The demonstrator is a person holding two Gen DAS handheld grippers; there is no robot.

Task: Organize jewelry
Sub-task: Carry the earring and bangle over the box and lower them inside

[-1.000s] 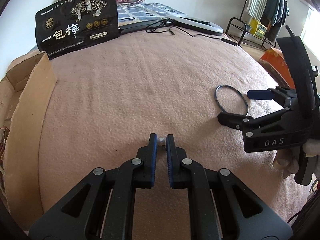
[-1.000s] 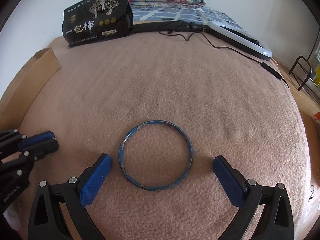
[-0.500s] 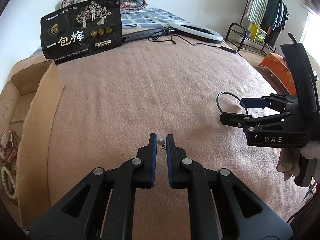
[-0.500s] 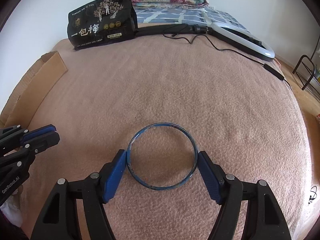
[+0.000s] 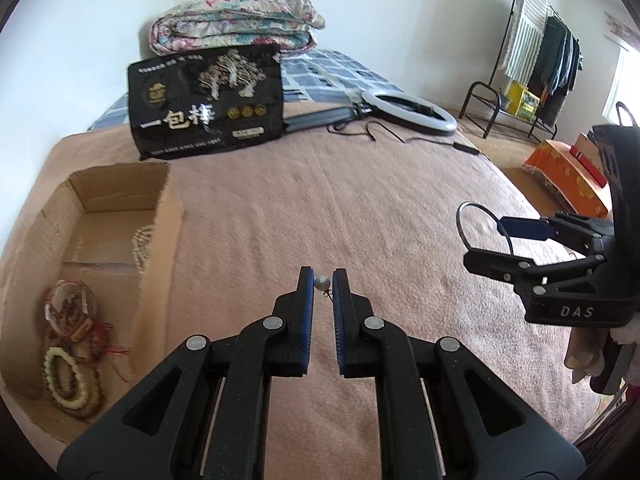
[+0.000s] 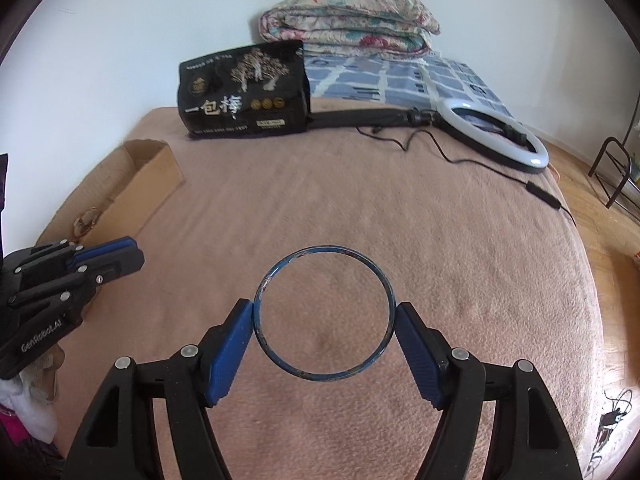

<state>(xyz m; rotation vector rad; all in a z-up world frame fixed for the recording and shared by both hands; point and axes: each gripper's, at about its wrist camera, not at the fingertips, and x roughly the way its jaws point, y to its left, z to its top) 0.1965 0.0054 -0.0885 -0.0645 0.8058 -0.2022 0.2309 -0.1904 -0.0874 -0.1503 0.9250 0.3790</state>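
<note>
A thin blue bangle (image 6: 326, 247) hangs above the pink blanket (image 6: 440, 240), and my right gripper (image 6: 324, 309) is shut on its two sides. The left wrist view shows that gripper (image 5: 484, 242) at the right with part of the bangle (image 5: 476, 203) sticking out. My left gripper (image 5: 322, 276) is shut on a small pearl-like bead with a metal hook (image 5: 322, 281), lifted off the blanket. To its left stands an open cardboard box (image 5: 160, 240) holding several beaded bracelets (image 5: 72, 376). In the right wrist view, the left gripper (image 6: 134, 256) is at the left edge, near the box (image 6: 152, 172).
A black snack bag (image 5: 206, 114) stands at the far side of the blanket, with a folded floral quilt (image 5: 236, 22) behind it. A ring light (image 5: 410, 110) and its cable lie at the back right. A clothes rack (image 5: 536, 52) and an orange cloth (image 5: 568, 176) sit beyond the bed.
My right gripper closed on the bangle and lifted it off the blanket. My left gripper rose with the bead still in it, and the box's inside came into view.
</note>
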